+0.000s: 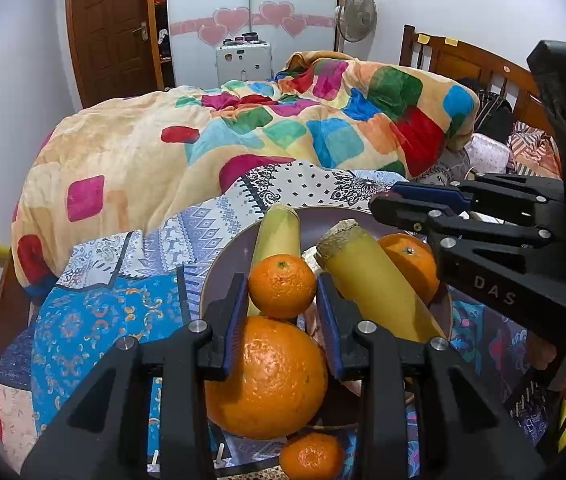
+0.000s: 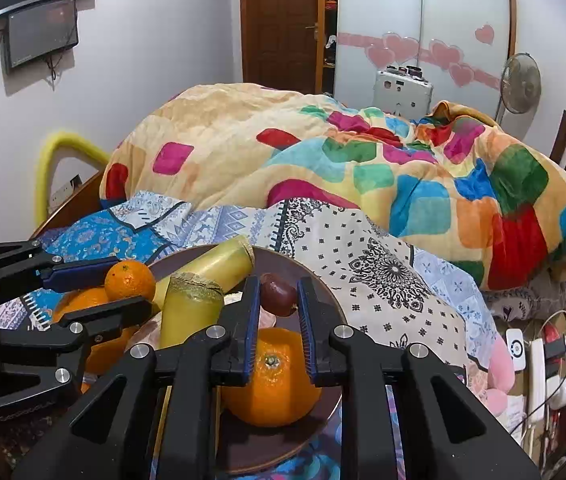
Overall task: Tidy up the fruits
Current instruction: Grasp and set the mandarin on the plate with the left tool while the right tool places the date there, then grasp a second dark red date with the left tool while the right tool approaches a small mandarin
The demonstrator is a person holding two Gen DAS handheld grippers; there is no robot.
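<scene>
A purple-brown plate (image 1: 233, 258) (image 2: 283, 260) sits on the patterned bedsheet. It carries two yellow cut stalk pieces (image 1: 375, 284) (image 2: 189, 312), a large orange (image 1: 267, 376) and another orange (image 1: 411, 264) (image 2: 271, 376). My left gripper (image 1: 283, 300) (image 2: 131, 284) is shut on a small mandarin (image 1: 281, 286) (image 2: 130, 280) just above the large orange. My right gripper (image 2: 279, 300) (image 1: 387, 198) is shut on a small dark red fruit (image 2: 279, 294) over the plate. A second small mandarin (image 1: 311, 456) lies below the plate's near edge.
A bulky colourful quilt (image 1: 243, 136) (image 2: 363, 160) is heaped on the bed behind the plate. The wooden headboard (image 1: 463, 60) stands at the right. Cables, a power strip and clutter (image 2: 539, 360) lie beside the bed. A yellow padded rail (image 2: 49, 164) is at the left.
</scene>
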